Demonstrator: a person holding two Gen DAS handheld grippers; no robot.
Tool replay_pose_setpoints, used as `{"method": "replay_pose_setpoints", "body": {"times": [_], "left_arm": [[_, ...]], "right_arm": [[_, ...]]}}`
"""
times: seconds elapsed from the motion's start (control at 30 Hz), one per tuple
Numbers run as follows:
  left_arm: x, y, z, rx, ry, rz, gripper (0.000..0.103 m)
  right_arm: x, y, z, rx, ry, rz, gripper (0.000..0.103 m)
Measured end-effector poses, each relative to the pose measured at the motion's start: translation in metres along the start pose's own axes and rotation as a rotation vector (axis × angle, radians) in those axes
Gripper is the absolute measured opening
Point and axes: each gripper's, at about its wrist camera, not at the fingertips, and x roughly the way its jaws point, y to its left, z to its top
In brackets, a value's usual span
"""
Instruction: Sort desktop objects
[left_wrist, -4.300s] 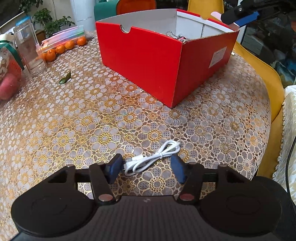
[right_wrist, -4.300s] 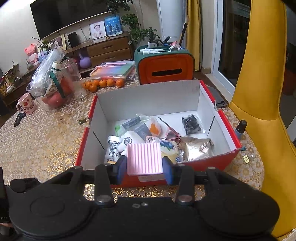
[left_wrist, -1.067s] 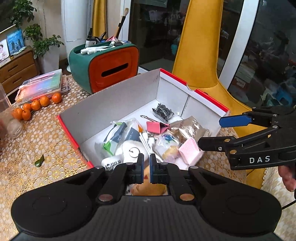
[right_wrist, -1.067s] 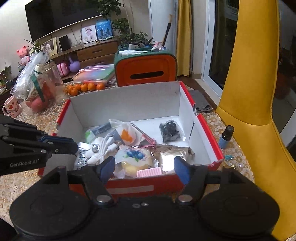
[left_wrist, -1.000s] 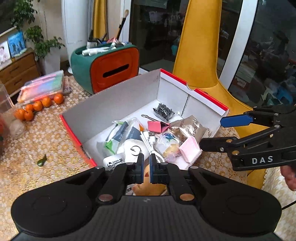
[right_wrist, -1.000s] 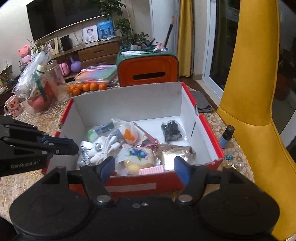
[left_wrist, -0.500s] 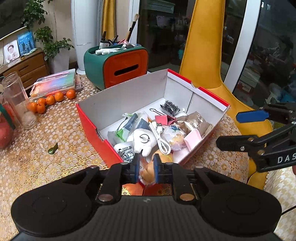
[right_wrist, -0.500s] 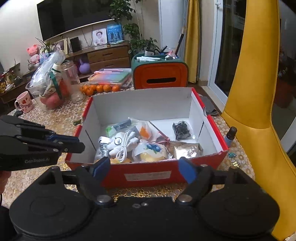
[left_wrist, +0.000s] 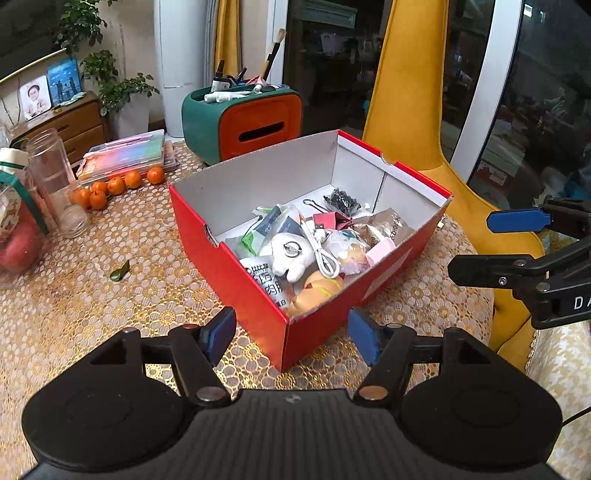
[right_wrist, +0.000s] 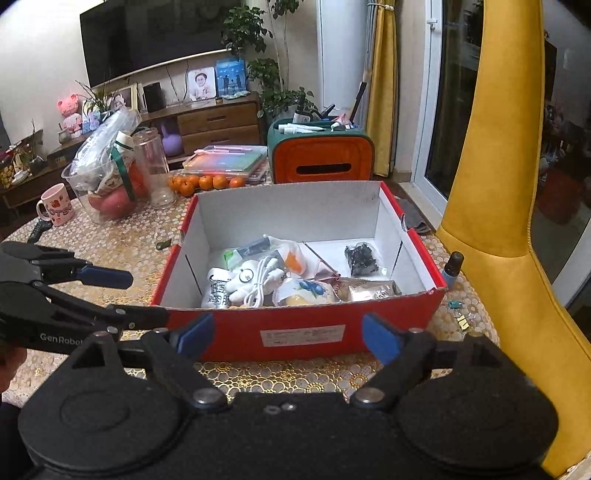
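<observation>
Inside the red cardboard box (left_wrist: 236, 266), beyond both grippers, a coiled white cable (left_wrist: 323, 254) lies on soft packets. The left gripper (left_wrist: 291, 336) and right gripper (right_wrist: 286, 338), jaws just opening, stand apart, empty, above the lace-patterned worktop (left_wrist: 92, 295).

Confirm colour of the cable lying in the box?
White. The cable shows best in the left wrist view, draped over the plush toy inside the red box.
</observation>
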Motion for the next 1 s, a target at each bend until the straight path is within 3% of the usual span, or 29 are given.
{"method": "replay_pose_setpoints", "body": {"times": [0.33,0.43,0.63,0.7,1.0], "left_arm": [[-0.024,0.0,-0.019,-0.02,-0.065,0.046,0.073],[-0.028,0.001,-0.024,-0.031,-0.075,0.052,0.086],[-0.027,0.0,-0.034,-0.04,-0.052,0.04,0.092],[-0.026,-0.001,-0.036,-0.041,-0.048,0.034,0.101],[-0.023,-0.007,-0.039,-0.028,-0.046,0.018,0.102]], "right_arm": [[-0.022,0.016,-0.013,-0.033,-0.088,0.004,0.095],[-0.027,0.019,-0.018,-0.033,-0.107,-0.002,0.098],[-0.03,0.023,-0.027,-0.01,-0.118,-0.022,0.102],[-0.032,0.023,-0.03,0.002,-0.127,-0.033,0.102],[-0.033,0.019,-0.047,0.062,-0.128,-0.073,0.102]]}}
